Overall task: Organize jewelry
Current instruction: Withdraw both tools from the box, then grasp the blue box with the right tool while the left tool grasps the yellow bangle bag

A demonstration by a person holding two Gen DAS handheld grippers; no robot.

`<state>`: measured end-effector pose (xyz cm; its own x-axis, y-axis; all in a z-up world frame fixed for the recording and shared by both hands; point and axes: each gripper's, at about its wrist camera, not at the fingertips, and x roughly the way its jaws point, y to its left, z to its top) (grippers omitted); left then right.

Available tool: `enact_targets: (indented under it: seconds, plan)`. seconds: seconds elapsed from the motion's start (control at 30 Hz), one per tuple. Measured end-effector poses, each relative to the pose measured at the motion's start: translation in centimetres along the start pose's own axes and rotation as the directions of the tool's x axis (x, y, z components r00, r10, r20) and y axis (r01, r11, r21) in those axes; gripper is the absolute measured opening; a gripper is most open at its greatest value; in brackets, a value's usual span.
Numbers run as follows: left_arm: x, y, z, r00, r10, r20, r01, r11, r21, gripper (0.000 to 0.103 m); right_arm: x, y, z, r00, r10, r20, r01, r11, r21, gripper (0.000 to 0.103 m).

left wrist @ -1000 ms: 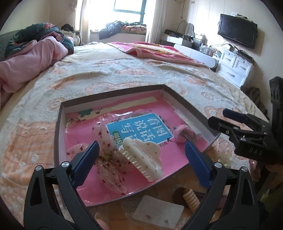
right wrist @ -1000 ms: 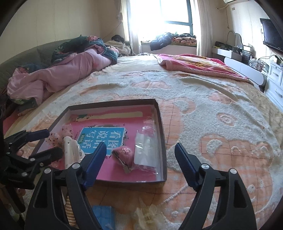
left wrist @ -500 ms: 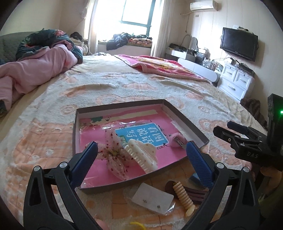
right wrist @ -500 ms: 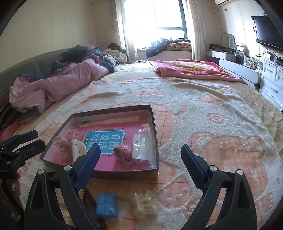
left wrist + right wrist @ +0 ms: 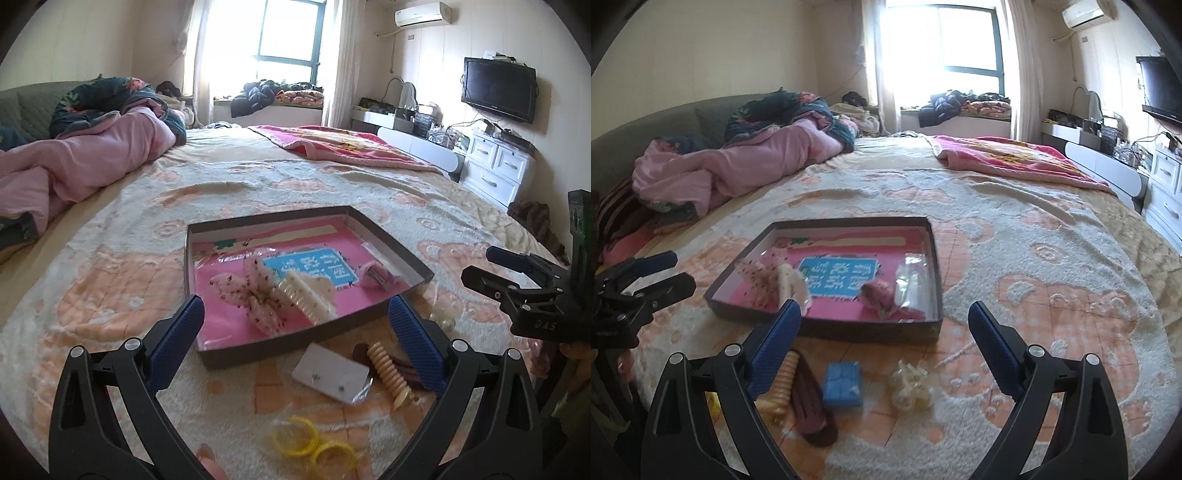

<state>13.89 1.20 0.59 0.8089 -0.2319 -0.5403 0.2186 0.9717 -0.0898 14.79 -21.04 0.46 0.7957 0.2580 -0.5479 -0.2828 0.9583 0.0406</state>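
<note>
loose hair clips (image 5: pixel 807 391) before tray (image 5: pixel 871 332)

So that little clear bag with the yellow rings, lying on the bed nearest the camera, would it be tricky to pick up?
Probably a bit. The bag looks like thin, crinkly film, so it would likely flop and slip between the jaws. The rings inside seem loose and may slide about. It looks light, so a push would probably just skid it over the blanket.

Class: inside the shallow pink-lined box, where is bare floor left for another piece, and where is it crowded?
Bare: the pink near-left corner of the shallow grey box, before the spotted pink bow. Crowded: the middle, where the bow and the cream claw clip touch, and the right wall by the clear packet.
</note>
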Motion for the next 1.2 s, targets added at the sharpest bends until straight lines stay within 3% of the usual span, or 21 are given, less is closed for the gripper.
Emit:
enact_targets:
  seconds: [0.23,0.57,0.93,1.07,1.2]
  plan:
    - [-0.5,0.6,-2.1,0.999,0.023,-0.046,-0.023,1.000,-0.011,0.092,0.1,1.4,-1.6,0.999,0.025,-0.039,-0.026,0.999,-0.044,0.089]
    - [-0.9,0.8,-4.5,0.993,0.039,-0.111,-0.037,0.999,0.019,0.092,0.8,3.3,-3.6,0.992,0.074,-0.104,-0.082,0.994,-0.072,0.079]
    - [0.0,-1.0,-6.8,0.985,0.011,-0.173,0.011,0.992,0.126,0.092,2.0,3.5,-4.6,0.984,0.093,-0.153,-0.104,0.992,-0.065,0.069]
    - [0.5,-1.7,-7.2,0.981,-0.023,-0.193,0.053,0.987,0.149,0.092,2.5,3.4,-4.8,0.980,0.100,-0.170,-0.114,0.991,-0.072,0.058]
    - [1.4,-2.0,-7.8,0.973,-0.032,-0.227,0.070,0.984,0.164,0.092,3.2,3.4,-4.8,0.978,0.099,-0.184,-0.116,0.990,-0.084,0.054]
